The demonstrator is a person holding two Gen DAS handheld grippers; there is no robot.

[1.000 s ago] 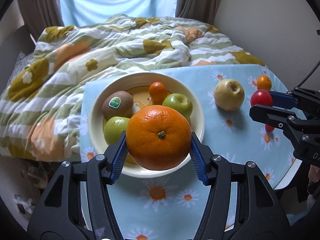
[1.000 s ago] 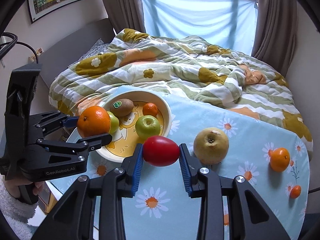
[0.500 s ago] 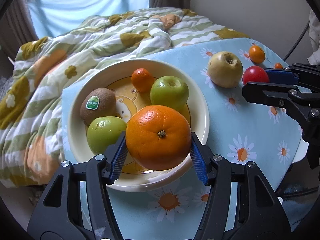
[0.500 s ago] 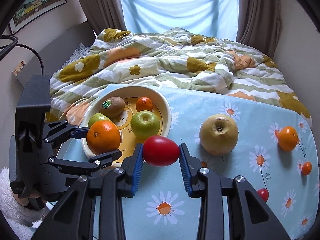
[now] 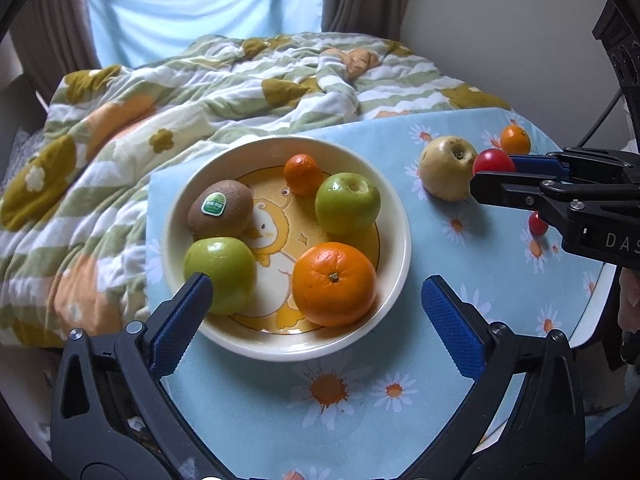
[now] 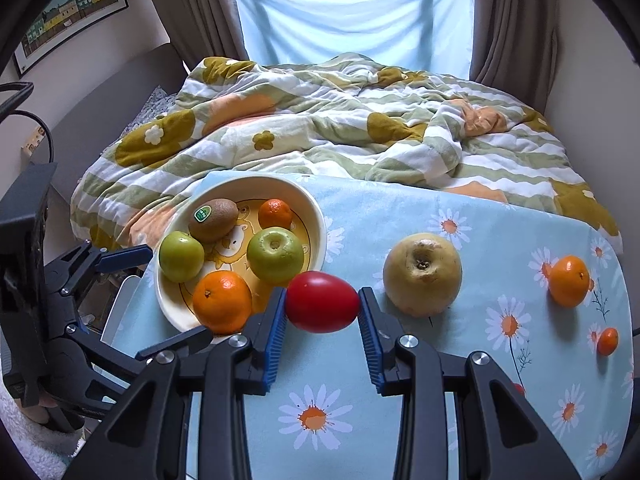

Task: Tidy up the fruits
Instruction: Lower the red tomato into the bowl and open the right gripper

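Fruits are gathered in the cream bowl (image 5: 404, 236): a large orange (image 5: 334, 284), two green apples, a kiwi and a mandarin. The left gripper (image 5: 316, 300) is being opened, its jaws spread clear of the orange. A red tomato (image 6: 322, 302) is clamped in the right gripper (image 6: 322, 306).

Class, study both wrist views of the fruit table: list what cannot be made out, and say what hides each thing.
- Small red fruit: left wrist view, half behind the right gripper; kind unclear.
- Kiwi sticker: both views, print too small to read.
- Bowl near rim: right wrist view, hidden by the tomato and gripper fingers.
- Tablecloth near edge: cut off by both grippers' bodies.
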